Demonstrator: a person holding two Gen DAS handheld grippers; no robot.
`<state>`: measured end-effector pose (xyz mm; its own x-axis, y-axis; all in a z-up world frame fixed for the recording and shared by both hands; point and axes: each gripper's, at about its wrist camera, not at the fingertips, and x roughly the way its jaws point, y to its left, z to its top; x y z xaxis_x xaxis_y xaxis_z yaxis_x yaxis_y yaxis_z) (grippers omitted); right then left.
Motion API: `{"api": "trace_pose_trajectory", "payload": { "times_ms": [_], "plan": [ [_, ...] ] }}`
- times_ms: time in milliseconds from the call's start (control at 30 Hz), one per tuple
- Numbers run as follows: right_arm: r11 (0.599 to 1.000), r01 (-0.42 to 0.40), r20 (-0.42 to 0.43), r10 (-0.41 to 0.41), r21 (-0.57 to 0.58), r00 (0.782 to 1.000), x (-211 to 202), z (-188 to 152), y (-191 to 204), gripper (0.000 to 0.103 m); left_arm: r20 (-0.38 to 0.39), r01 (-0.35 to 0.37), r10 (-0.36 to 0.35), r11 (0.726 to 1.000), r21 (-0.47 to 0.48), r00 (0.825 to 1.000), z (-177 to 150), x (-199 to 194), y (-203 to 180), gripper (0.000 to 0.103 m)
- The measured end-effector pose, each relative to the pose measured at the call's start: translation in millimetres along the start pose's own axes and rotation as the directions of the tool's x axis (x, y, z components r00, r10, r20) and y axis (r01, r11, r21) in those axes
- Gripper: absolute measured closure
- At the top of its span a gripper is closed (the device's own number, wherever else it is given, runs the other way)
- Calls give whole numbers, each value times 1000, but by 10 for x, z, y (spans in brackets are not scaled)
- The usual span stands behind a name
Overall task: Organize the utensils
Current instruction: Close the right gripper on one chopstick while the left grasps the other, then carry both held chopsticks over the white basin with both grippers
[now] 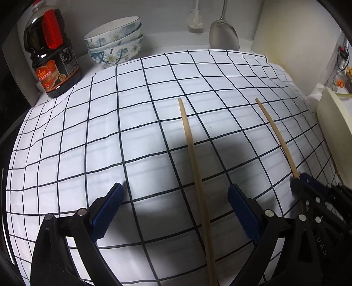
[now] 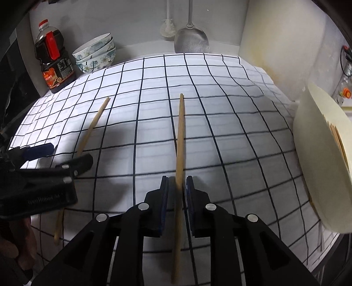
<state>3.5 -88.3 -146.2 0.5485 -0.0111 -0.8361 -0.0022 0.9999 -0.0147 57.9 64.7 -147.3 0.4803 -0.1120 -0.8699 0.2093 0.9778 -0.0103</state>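
Observation:
Two wooden chopsticks lie on the checked cloth (image 1: pixel 88 132). One chopstick (image 1: pixel 193 165) runs lengthwise between the wide-apart blue pads of my left gripper (image 1: pixel 176 188), which is open and touches nothing. The right wrist view shows this chopstick (image 2: pixel 94 125) and the left gripper (image 2: pixel 71 153) at the left. The other chopstick (image 2: pixel 180 132) sits between the narrow jaws of my right gripper (image 2: pixel 177 179). A small gap shows beside it, so the pads do not press on it. That chopstick (image 1: pixel 275 132) and the right gripper (image 1: pixel 300 178) also appear at the right of the left wrist view.
A cream holder (image 2: pixel 319 165) with several chopsticks (image 2: pixel 338 140) in it stands at the cloth's right edge. At the back are a soy sauce bottle (image 1: pixel 52 61), stacked floral bowls (image 1: pixel 114 41), a hanging metal spatula (image 1: pixel 223 35) and a brush (image 1: pixel 194 21). A hand (image 2: pixel 13 248) shows at lower left.

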Motion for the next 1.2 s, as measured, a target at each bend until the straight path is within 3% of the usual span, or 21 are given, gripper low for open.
{"api": "trace_pose_trajectory", "payload": {
  "times_ms": [233, 367, 467, 567, 667, 733, 1000, 1200],
  "plan": [
    [999, 19, 20, -18, -47, 1000, 78, 90, 34, 84, 8, -17, 17, 1000, -4, 1000, 12, 24, -50, 9],
    [998, 11, 23, -9, -65, 1000, 90, 97, 60, 90, 17, -19, 20, 1000, -11, 1000, 14, 15, -80, 14],
    [996, 7, 18, -5, -86, 1000, 95, 103, 98, 95, 25, -11, 11, 1000, 2, 1000, 25, -8, -132, 26],
    [995, 9, 17, -8, -99, 1000, 96, 104, 104, 95, 32, -4, 4, 1000, 10, 999, 44, -32, -172, 45],
    [996, -2, 17, 4, -93, 1000, 97, 103, 78, 95, 40, 4, -5, 1000, 21, 999, 47, -57, -211, 71],
    [996, -4, 19, 5, -91, 1000, 96, 100, 73, 96, 40, 9, -10, 1000, 24, 999, 48, -64, -228, 95],
    [998, -56, -8, 55, -18, 998, 64, 92, -28, 97, 4, 45, -45, 999, -5, 999, 59, -88, -218, 96],
    [995, -90, 20, 90, 34, 996, -186, 112, -108, 97, 28, 70, -70, 998, 8, 997, 116, -329, -304, 96]
  ]
}}
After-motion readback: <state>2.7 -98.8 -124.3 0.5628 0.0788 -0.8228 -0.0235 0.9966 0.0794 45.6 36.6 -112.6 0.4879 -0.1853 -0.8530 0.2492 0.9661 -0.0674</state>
